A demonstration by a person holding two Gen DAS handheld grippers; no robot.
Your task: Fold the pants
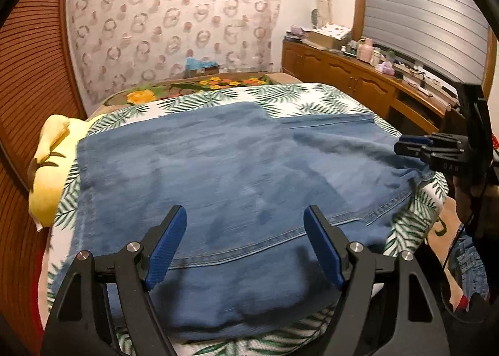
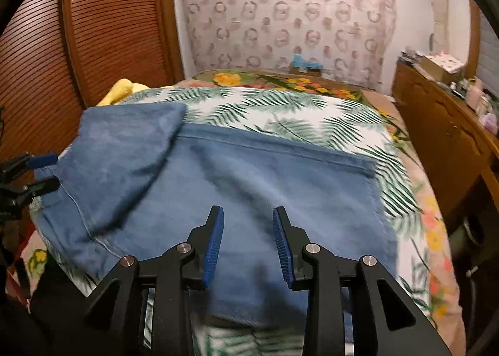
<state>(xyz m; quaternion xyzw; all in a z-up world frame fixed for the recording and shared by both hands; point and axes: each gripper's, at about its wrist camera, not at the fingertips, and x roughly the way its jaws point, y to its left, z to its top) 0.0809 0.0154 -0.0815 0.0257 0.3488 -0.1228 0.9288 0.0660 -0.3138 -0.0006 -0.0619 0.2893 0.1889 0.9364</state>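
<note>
One pair of blue jeans lies folded on the bed; two grippers hover empty: left gripper wide, right gripper narrower.

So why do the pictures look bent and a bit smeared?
Both views are fisheye: the walls and wardrobe bow outward and the corners go black. In the left wrist view the jeans look softly smeared. In the right wrist view the leaf-print sheet streaks near the bottom edge. Both grippers cast soft shadows on the denim.
</note>
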